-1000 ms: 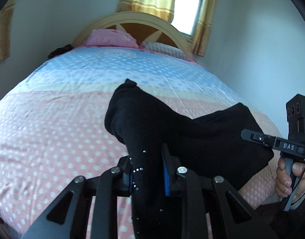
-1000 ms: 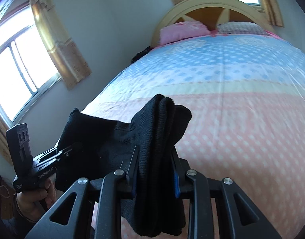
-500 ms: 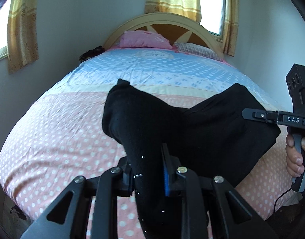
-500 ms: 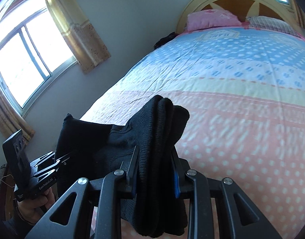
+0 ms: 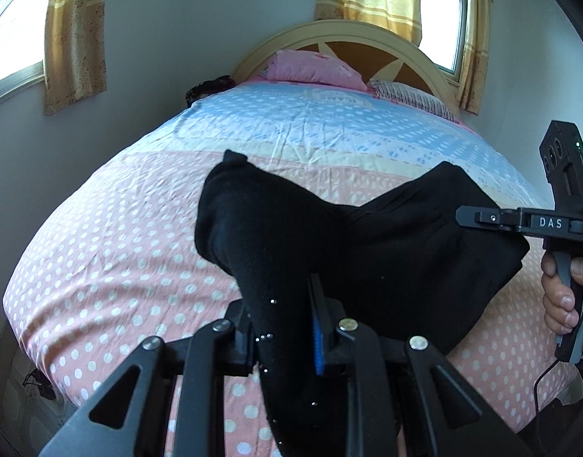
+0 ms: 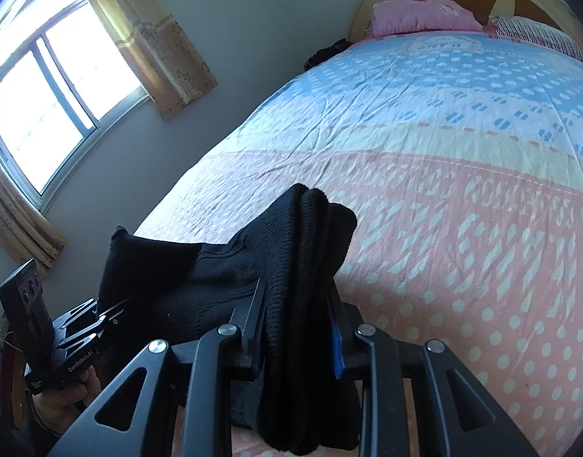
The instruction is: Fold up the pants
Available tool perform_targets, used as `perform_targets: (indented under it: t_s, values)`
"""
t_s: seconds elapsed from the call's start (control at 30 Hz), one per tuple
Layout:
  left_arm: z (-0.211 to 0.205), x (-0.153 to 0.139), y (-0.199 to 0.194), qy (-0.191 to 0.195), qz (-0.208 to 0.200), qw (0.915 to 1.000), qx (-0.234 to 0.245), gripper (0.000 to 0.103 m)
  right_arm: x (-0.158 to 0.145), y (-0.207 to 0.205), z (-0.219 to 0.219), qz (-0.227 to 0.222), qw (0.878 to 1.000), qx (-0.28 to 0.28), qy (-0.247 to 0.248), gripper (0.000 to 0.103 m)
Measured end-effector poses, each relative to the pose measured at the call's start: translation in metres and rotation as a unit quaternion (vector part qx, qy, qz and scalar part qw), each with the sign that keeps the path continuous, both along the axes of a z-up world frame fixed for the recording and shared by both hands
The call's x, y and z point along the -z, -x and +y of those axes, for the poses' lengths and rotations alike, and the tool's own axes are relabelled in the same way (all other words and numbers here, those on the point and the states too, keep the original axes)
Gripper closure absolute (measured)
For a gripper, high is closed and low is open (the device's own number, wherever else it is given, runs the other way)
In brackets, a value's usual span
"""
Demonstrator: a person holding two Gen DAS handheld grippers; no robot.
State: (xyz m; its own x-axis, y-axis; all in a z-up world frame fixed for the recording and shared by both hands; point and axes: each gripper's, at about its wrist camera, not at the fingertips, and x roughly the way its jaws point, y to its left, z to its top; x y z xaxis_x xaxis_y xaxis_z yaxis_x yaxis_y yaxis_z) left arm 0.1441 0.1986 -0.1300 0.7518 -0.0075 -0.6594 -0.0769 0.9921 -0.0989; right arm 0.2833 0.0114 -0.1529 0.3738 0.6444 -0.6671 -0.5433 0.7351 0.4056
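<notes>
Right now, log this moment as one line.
left gripper: shut on black pants | right gripper: shut on black pants | pants: held above bed

Black pants (image 5: 367,236), pink white-dotted bedsheet (image 5: 120,266), pink pillow (image 5: 314,70)

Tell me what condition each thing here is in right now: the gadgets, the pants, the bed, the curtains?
Left gripper: jaws shut on the black pants.
Right gripper: jaws shut on the pants too.
Black pants: bunched, held up off the bed, sagging between both grippers.
Bed: made, dotted sheet slightly wrinkled.
Pink pillow: lying at the headboard.
Curtains: drawn aside, windows uncovered.
</notes>
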Motion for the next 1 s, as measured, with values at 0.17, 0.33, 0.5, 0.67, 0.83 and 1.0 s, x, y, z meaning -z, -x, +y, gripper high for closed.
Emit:
perform_targets:
  t_s: [0.17,0.33,0.5,0.67,0.83,1.0]
  values:
    - [0.005,0.008,0.003,0.007,0.007,0.9999,-0.003,0.081,0.008,-0.005,0.002,0.007,1.000,0.002,0.006,0.076]
    - [0.013,0.016,0.005,0.012,0.013,0.9998,-0.005,0.081,0.014,-0.010,0.003,0.012,1.000,0.005,0.011,0.076]
    - [0.015,0.022,0.001,0.010,0.022,0.9997,-0.004,0.078,0.022,-0.014,0.001,0.023,1.000,0.011,0.012,0.074]
    - [0.012,0.026,-0.001,-0.007,0.025,0.9996,-0.004,0.069,0.029,-0.017,-0.003,0.032,0.999,0.022,0.013,0.071]
    - [0.009,0.032,-0.001,-0.025,0.025,0.9994,-0.004,0.063,0.033,-0.018,-0.002,0.033,0.999,0.032,0.022,0.069]
    - [0.010,0.038,-0.001,-0.039,0.021,0.9990,-0.010,0.049,0.039,-0.021,-0.004,0.039,0.998,0.044,0.027,0.052]
